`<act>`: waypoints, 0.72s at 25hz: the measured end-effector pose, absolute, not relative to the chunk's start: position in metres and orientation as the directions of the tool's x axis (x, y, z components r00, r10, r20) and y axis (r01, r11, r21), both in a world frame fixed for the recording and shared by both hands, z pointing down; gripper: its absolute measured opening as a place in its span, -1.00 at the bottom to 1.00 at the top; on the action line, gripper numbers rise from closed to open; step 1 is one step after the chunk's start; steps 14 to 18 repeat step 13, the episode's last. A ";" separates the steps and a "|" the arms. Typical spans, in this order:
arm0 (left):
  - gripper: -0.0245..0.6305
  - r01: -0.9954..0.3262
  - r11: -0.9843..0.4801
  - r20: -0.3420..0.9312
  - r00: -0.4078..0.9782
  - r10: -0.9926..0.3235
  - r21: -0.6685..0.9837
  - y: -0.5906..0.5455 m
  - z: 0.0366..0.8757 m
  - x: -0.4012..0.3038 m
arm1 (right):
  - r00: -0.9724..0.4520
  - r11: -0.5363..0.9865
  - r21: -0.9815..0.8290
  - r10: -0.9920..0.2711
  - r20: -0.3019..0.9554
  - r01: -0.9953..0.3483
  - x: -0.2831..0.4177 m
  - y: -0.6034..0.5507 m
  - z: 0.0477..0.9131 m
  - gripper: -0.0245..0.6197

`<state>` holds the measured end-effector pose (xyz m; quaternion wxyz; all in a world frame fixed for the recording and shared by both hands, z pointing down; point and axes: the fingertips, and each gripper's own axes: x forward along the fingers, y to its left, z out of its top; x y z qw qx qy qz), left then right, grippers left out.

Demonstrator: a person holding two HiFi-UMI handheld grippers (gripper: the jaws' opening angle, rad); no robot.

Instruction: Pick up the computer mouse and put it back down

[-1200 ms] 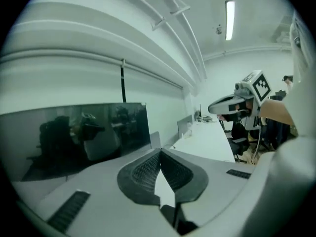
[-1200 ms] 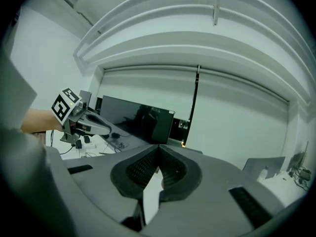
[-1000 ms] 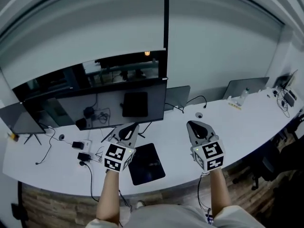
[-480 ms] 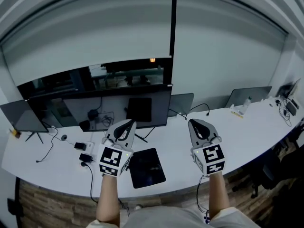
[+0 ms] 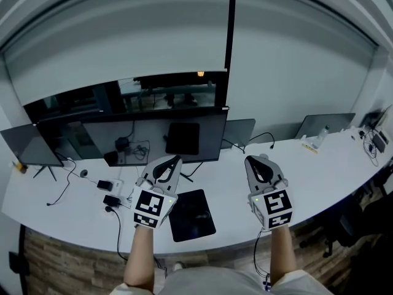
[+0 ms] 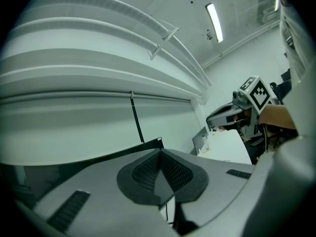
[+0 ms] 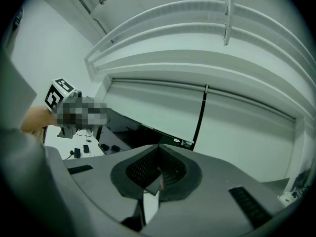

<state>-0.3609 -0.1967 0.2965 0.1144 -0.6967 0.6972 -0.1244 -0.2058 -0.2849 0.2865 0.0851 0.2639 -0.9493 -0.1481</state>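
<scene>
I cannot make out a computer mouse in any view. A black mouse pad (image 5: 191, 215) lies on the white desk (image 5: 331, 165) between my two hands. My left gripper (image 5: 174, 160) is held level above the pad's left edge, jaws shut with nothing between them. In the left gripper view the dark pads (image 6: 148, 174) meet at a point. My right gripper (image 5: 257, 159) hovers to the right of the pad, also shut and empty, its pads (image 7: 170, 169) pressed together. Each gripper view shows the other gripper (image 6: 237, 115) (image 7: 60, 96) off to the side.
A wide dark monitor (image 5: 153, 140) stands behind the pad, with a smaller screen (image 5: 31, 149) at the far left. Power adapters and cables (image 5: 110, 192) lie left of the left gripper. Two laptops (image 5: 238, 131) (image 5: 325, 125) and a bottle (image 5: 319, 134) sit at the back right.
Both grippers have risen a little above the desk and stayed shut. My head view has tilted slightly, so the monitor sits lower in the picture.
</scene>
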 end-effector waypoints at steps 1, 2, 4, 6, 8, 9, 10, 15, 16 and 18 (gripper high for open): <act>-0.87 -0.943 -0.005 0.018 -0.001 -1.000 -0.333 -0.197 0.299 -0.361 | -0.847 0.818 0.326 -0.524 0.087 -0.473 -0.207 -0.285 0.289 -0.88; -0.87 -0.943 -0.008 0.023 0.001 -1.000 -0.333 -0.197 0.301 -0.361 | -0.848 0.820 0.326 -0.522 0.091 -0.470 -0.208 -0.285 0.291 -0.88; -0.87 -0.942 -0.017 0.032 0.006 -0.999 -0.334 -0.197 0.304 -0.360 | -0.849 0.825 0.322 -0.518 0.104 -0.464 -0.211 -0.283 0.295 -0.88; -0.87 -0.942 -0.022 0.036 0.011 -0.999 -0.335 -0.199 0.305 -0.360 | -0.848 0.828 0.320 -0.517 0.114 -0.461 -0.213 -0.284 0.296 -0.88; -0.87 -0.944 -0.027 0.038 0.015 -0.999 -0.329 -0.200 0.306 -0.361 | -0.846 0.826 0.326 -0.519 0.122 -0.459 -0.213 -0.285 0.300 -0.88; -0.87 -0.945 -0.030 0.039 0.018 -0.999 -0.327 -0.200 0.306 -0.361 | -0.846 0.826 0.327 -0.519 0.124 -0.459 -0.214 -0.285 0.301 -0.88; -0.87 -0.945 -0.032 0.039 0.020 -0.999 -0.326 -0.199 0.307 -0.362 | -0.846 0.827 0.327 -0.518 0.125 -0.458 -0.215 -0.284 0.301 -0.88; -0.87 -0.944 -0.035 0.039 0.024 -0.999 -0.327 -0.197 0.308 -0.365 | -0.849 0.830 0.318 -0.514 0.122 -0.458 -0.221 -0.279 0.300 -0.88; -0.87 -0.944 -0.035 0.039 0.024 -0.999 -0.327 -0.197 0.308 -0.365 | -0.849 0.830 0.318 -0.514 0.122 -0.458 -0.221 -0.279 0.300 -0.88; -0.87 -0.944 -0.035 0.039 0.024 -0.999 -0.327 -0.197 0.308 -0.365 | -0.849 0.830 0.318 -0.514 0.122 -0.458 -0.221 -0.279 0.300 -0.88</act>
